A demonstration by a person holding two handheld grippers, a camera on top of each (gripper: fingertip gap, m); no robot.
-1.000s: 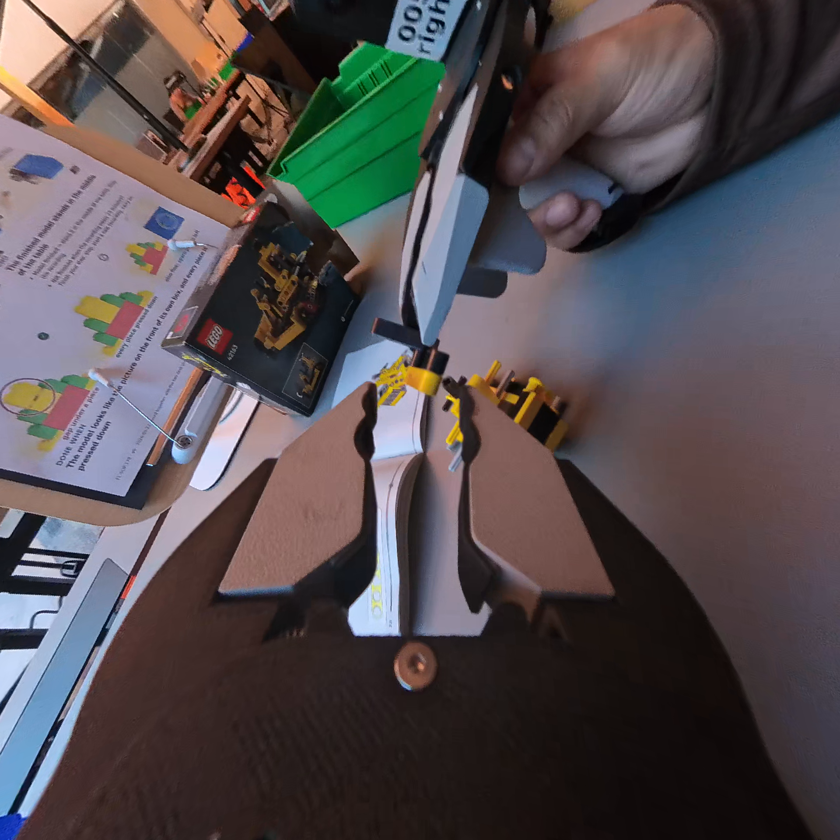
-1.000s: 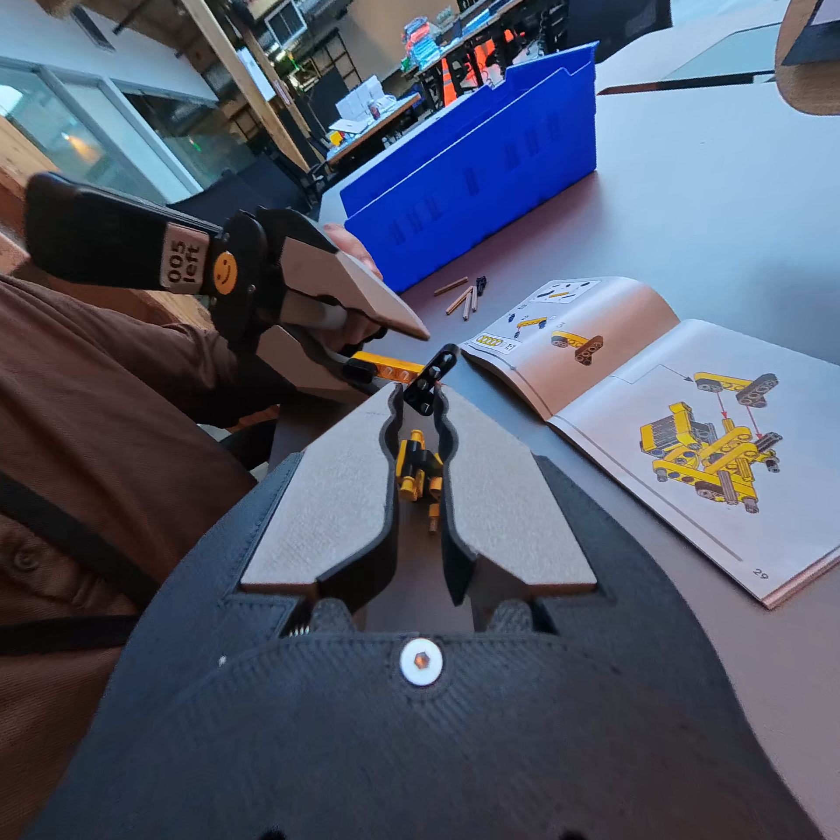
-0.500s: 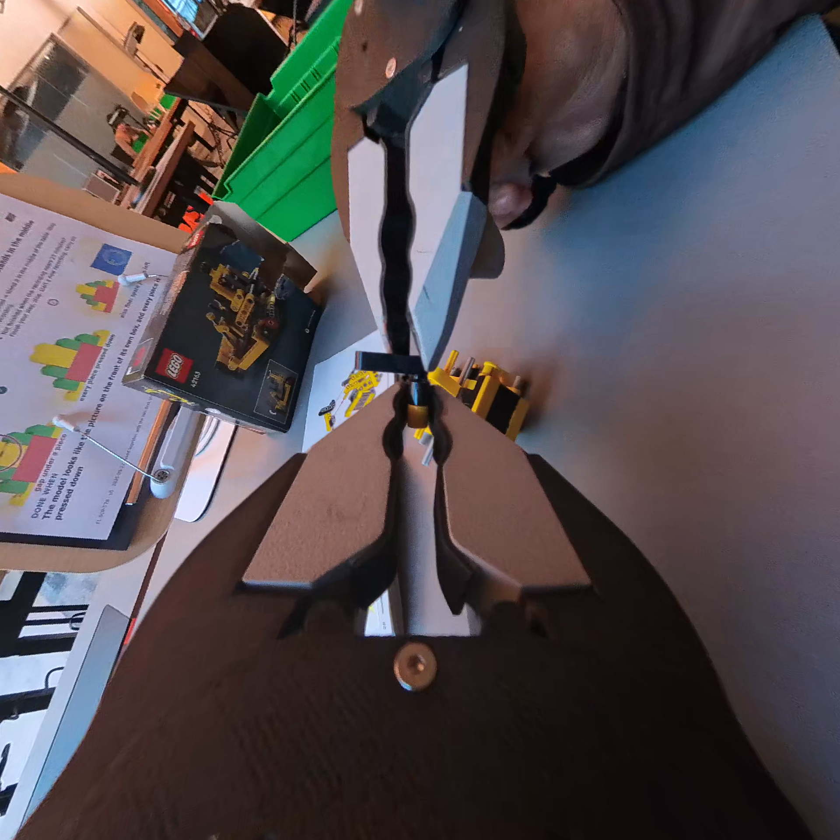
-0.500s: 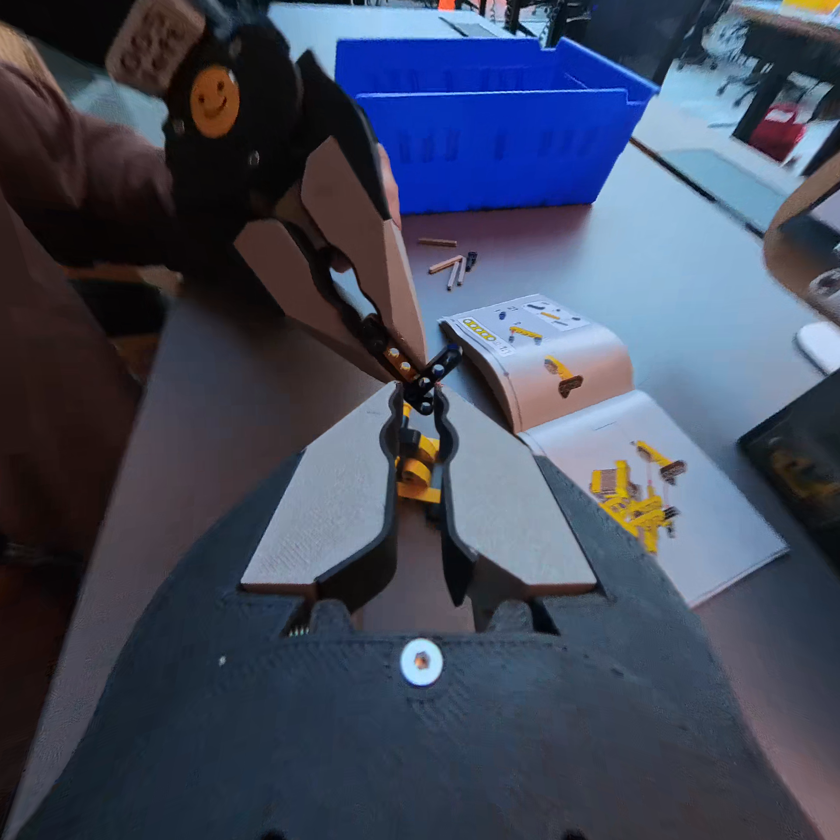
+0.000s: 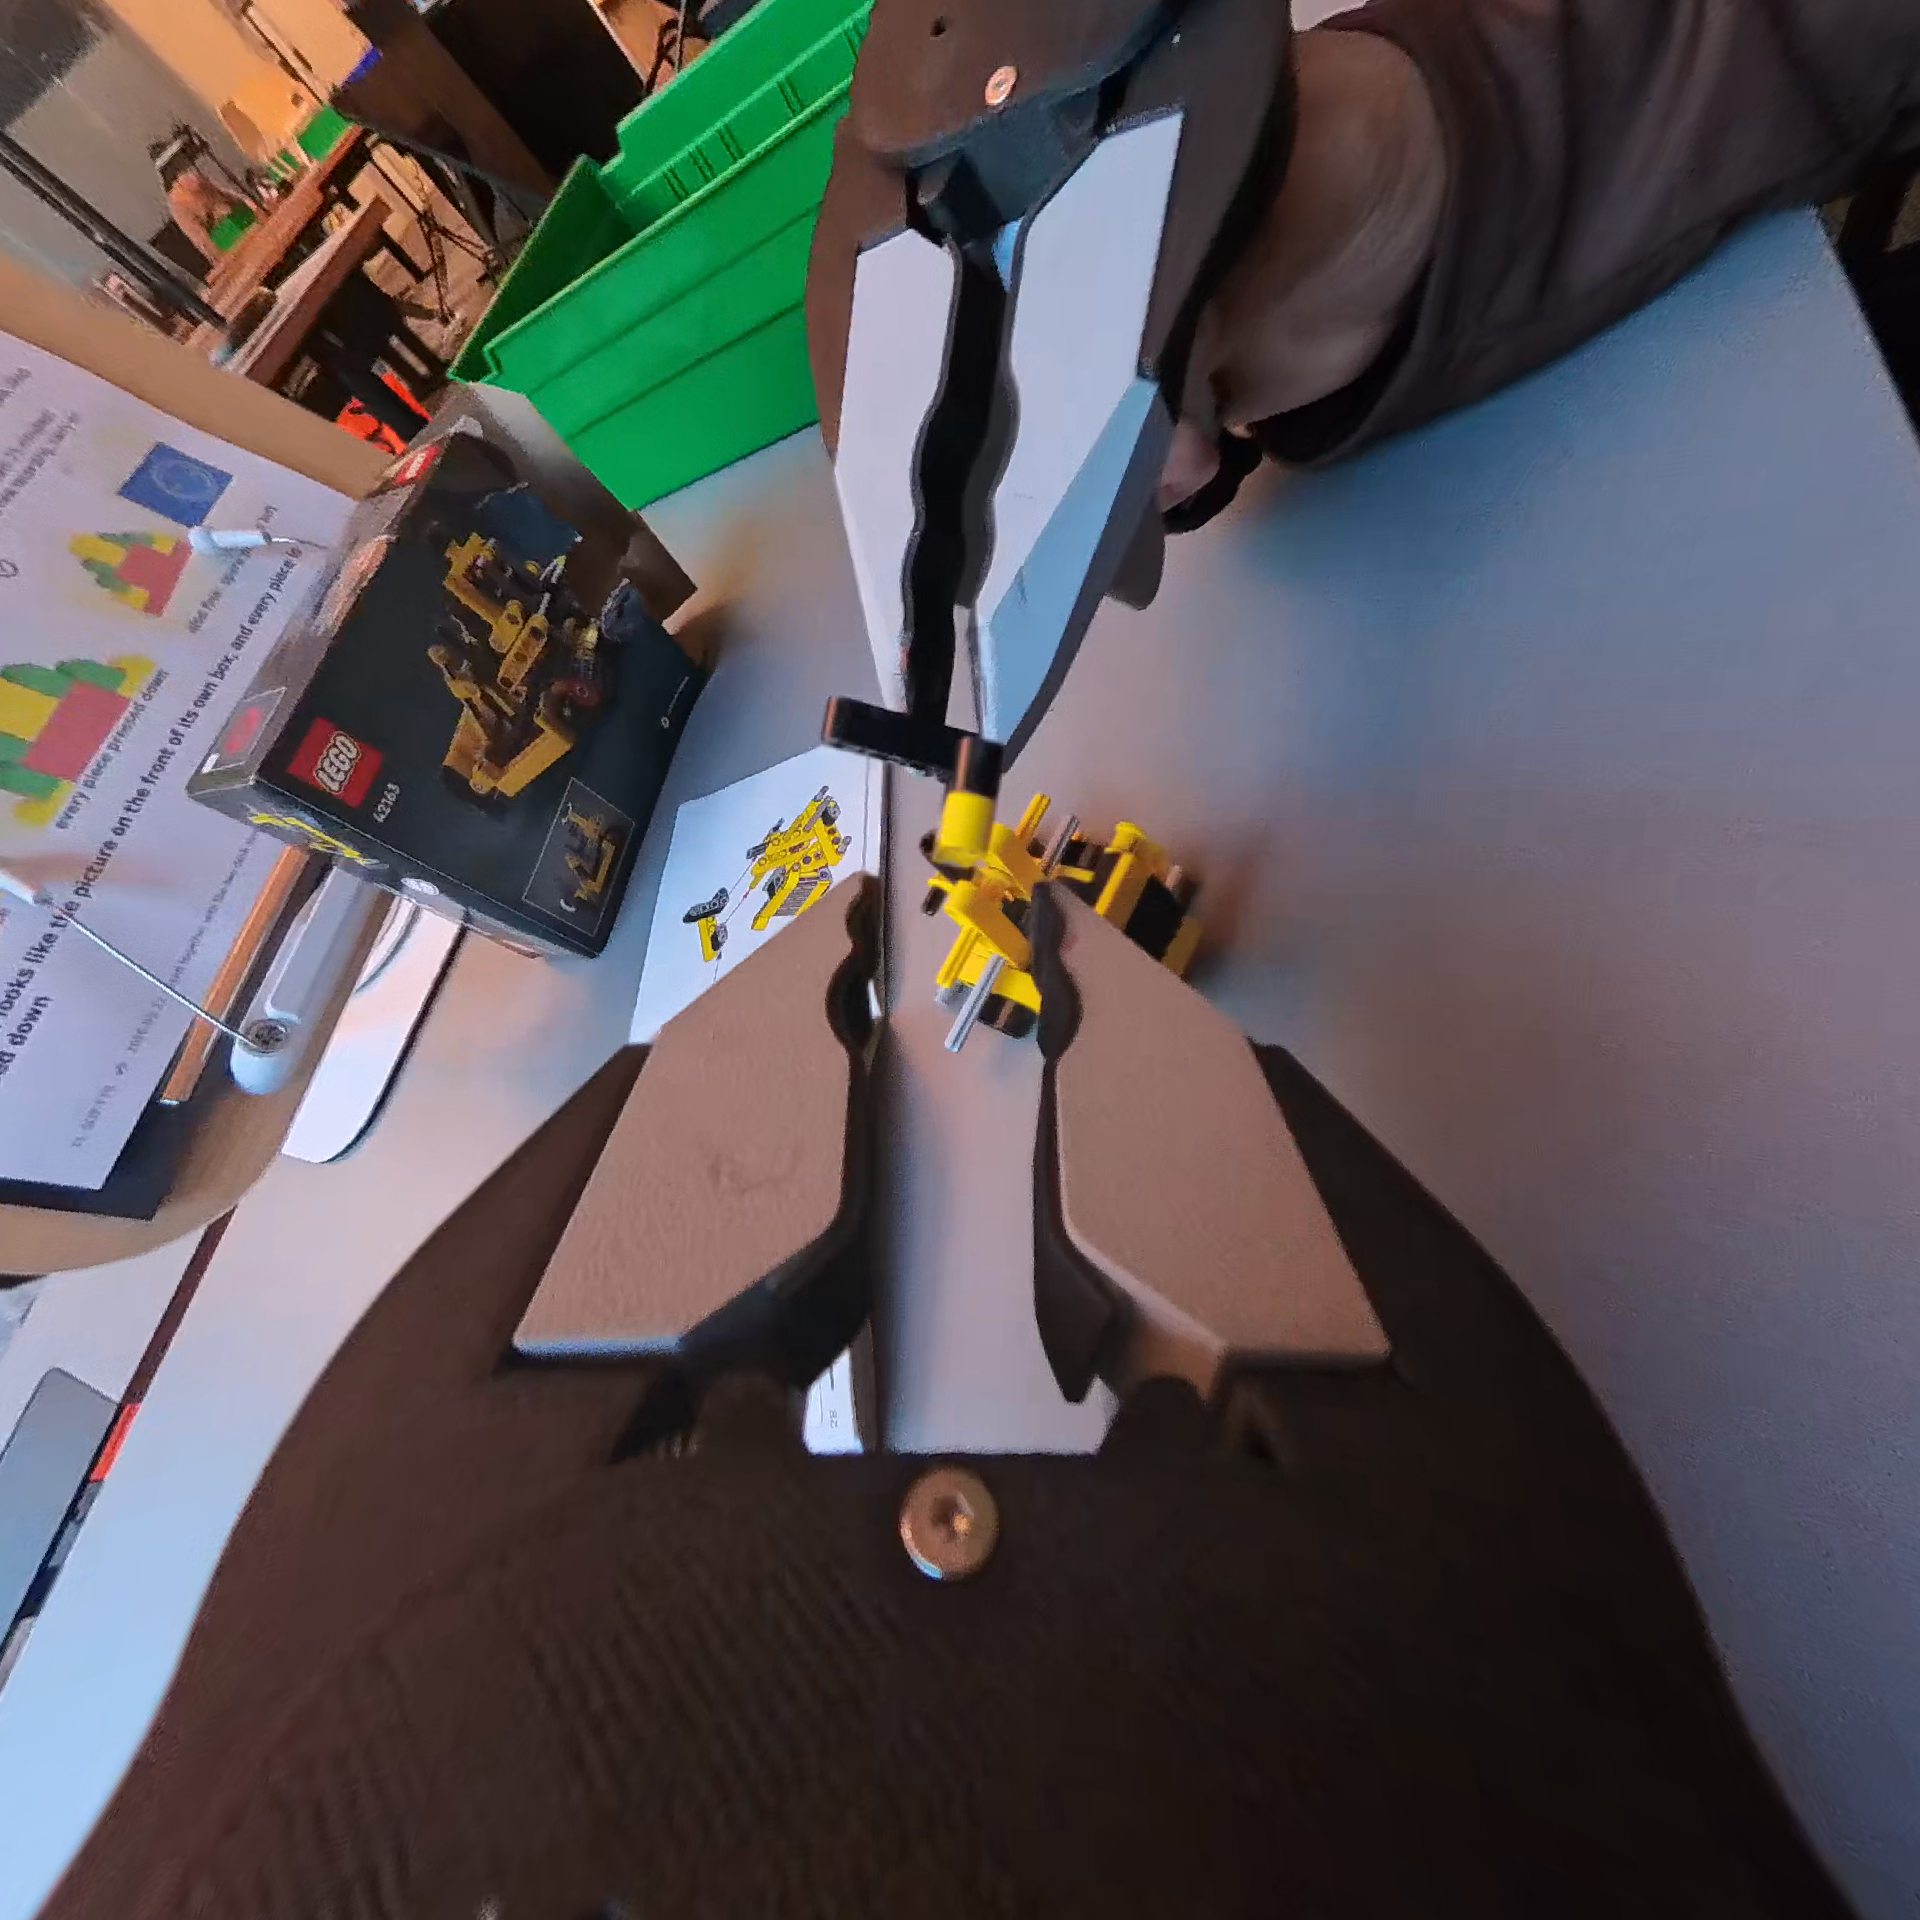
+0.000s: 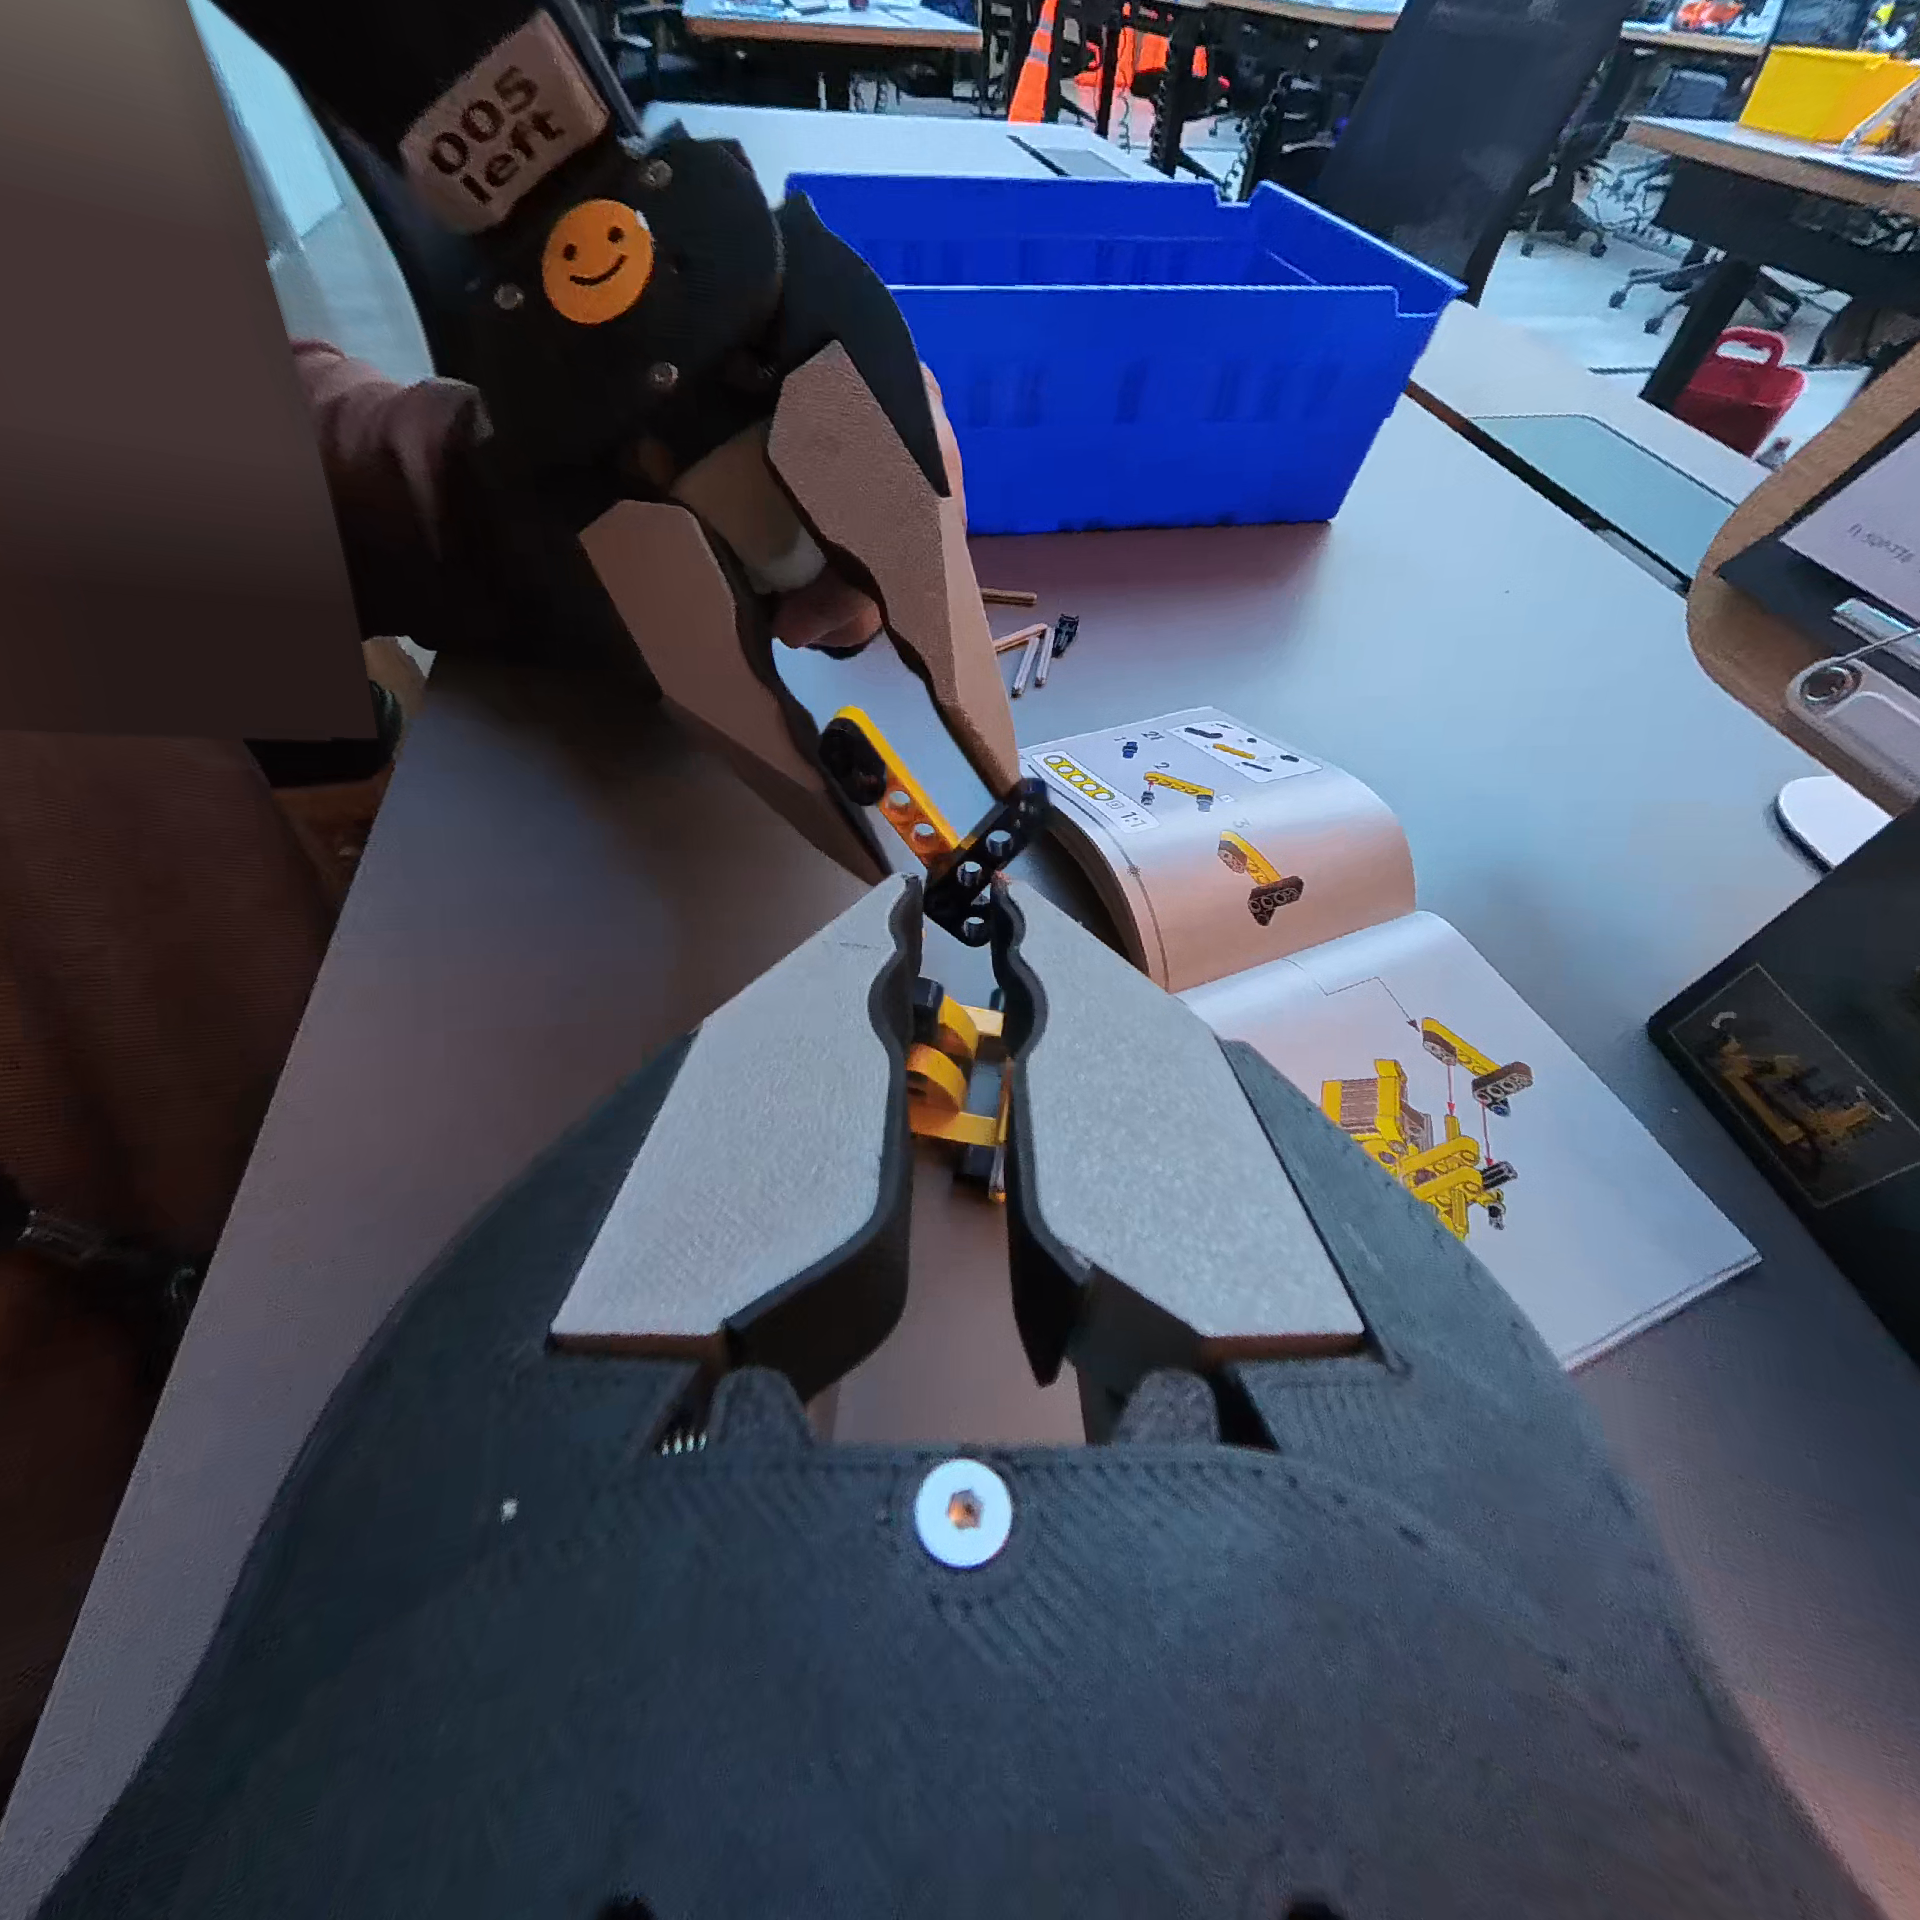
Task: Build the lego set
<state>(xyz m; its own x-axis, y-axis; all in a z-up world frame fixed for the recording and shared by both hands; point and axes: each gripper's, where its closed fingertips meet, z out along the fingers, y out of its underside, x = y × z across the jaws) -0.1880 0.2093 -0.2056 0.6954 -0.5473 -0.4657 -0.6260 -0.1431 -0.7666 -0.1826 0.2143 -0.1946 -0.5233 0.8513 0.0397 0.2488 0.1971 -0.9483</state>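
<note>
My right gripper [image 6: 961, 899] is shut on a short black beam [image 6: 982, 862], held above the table. A yellow beam [image 6: 894, 790] is joined to it and sticks out between the spread fingers of my left gripper [image 6: 940, 821], which is open around it without gripping. In the left wrist view, my left gripper [image 5: 951, 914] is open just below the right gripper [image 5: 951, 707], the black beam [image 5: 883, 732] and the yellow beam's end [image 5: 966, 821]. The partly built yellow and black model [image 5: 1081, 914] sits on the table beneath them and also shows between the right fingers [image 6: 951, 1081].
The open instruction booklet [image 6: 1351, 1039] lies right of the model, with the black set box [image 5: 457, 707] beyond it. A blue bin [image 6: 1143, 353] and loose pins [image 6: 1034, 649] lie behind the left gripper. A green bin [image 5: 675, 291] and a clipboard sheet [image 5: 104, 727] stand at the far side. Both grippers' tips are close together, under 4 cm apart.
My left gripper has opened and let go of the yellow beam, which now hangs on the black beam in the right gripper. The grippers have drawn slightly apart.
</note>
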